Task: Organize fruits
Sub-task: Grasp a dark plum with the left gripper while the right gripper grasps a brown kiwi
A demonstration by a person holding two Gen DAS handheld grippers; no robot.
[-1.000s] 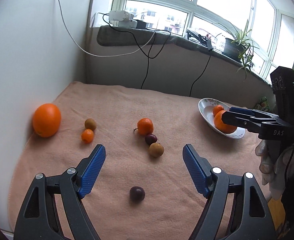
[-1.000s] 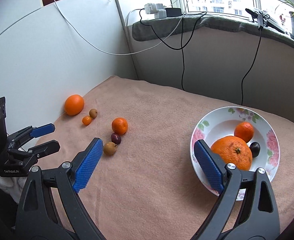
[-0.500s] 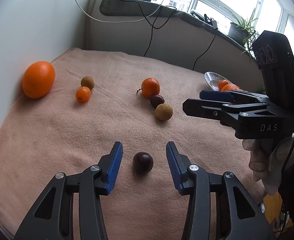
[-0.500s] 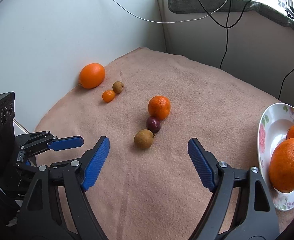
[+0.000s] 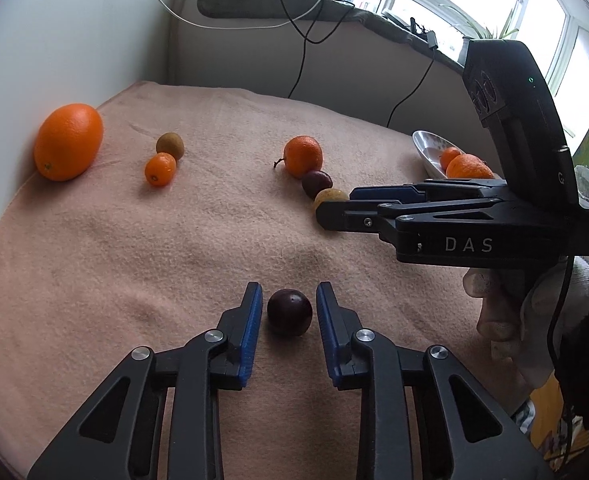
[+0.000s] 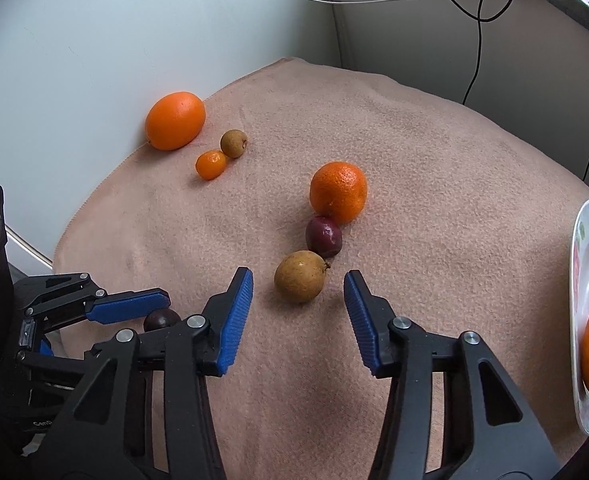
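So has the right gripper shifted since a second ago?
Yes. The right gripper has left the plate, now at the frame's right edge, and swung left to bracket the tan fruit, its jaws closing but not touching.

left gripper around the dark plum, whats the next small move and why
Probably finish closing. The left gripper has just been closing, and the dark plum sits on the blanket between its blue fingers, but slim gaps still show on both sides. Once pinched, lift it.

Five oranges, two plums, two brown fruits, one plate.
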